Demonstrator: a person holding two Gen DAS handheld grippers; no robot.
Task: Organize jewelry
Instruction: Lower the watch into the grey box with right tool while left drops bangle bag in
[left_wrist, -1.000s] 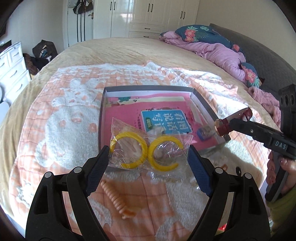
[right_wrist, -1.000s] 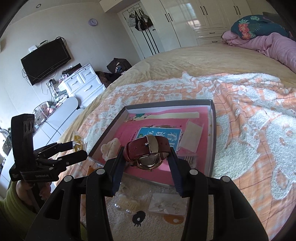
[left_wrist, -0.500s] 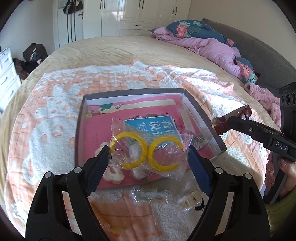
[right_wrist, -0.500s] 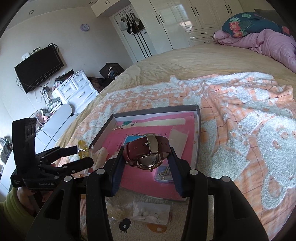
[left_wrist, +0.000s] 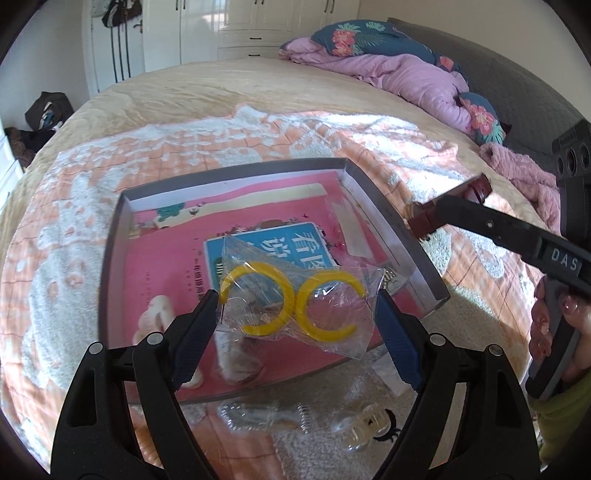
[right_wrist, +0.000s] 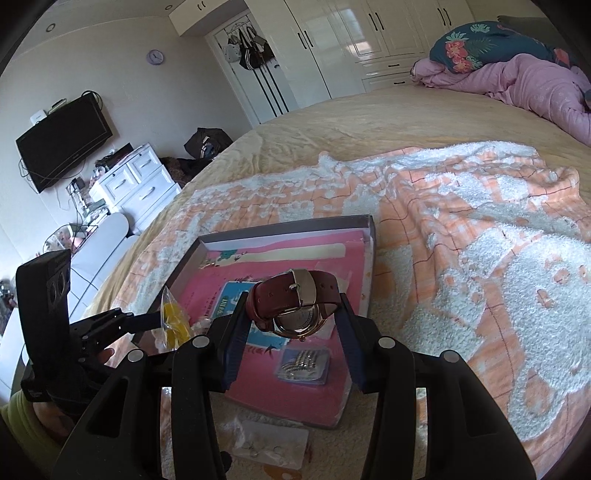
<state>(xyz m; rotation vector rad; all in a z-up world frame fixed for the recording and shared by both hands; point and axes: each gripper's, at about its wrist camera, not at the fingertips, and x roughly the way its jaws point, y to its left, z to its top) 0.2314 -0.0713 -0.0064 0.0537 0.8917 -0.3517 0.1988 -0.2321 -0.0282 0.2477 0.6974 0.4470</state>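
A clear bag with two yellow hoop earrings (left_wrist: 299, 314) hangs between the blue pads of my left gripper (left_wrist: 295, 295), which is shut on its two side edges above the near half of the shallow grey box (left_wrist: 388, 218). The box holds a pink booklet. In the right wrist view my right gripper (right_wrist: 291, 299) is shut on a watch with a dark red strap (right_wrist: 295, 291), held over the box (right_wrist: 280, 230). The left wrist view shows that watch (left_wrist: 421, 221) just outside the box's right wall. The left gripper (right_wrist: 122, 321) and yellow bag (right_wrist: 173, 317) are at the box's left corner.
The box lies on an orange-and-white fleece blanket (right_wrist: 498, 258) on a bed. Inside it are a small bag with a chain (right_wrist: 303, 363) and a cream hair tie (left_wrist: 159, 314). In front of it lie a clear hair clip (left_wrist: 364, 421) and bagged small earrings (right_wrist: 266, 446). A pink duvet (left_wrist: 406, 74) is at the head.
Both grippers have moved forward over the box with their loads. The yellow-hoop bag now hangs above the box's inside instead of its near edge. Neither grip has changed.
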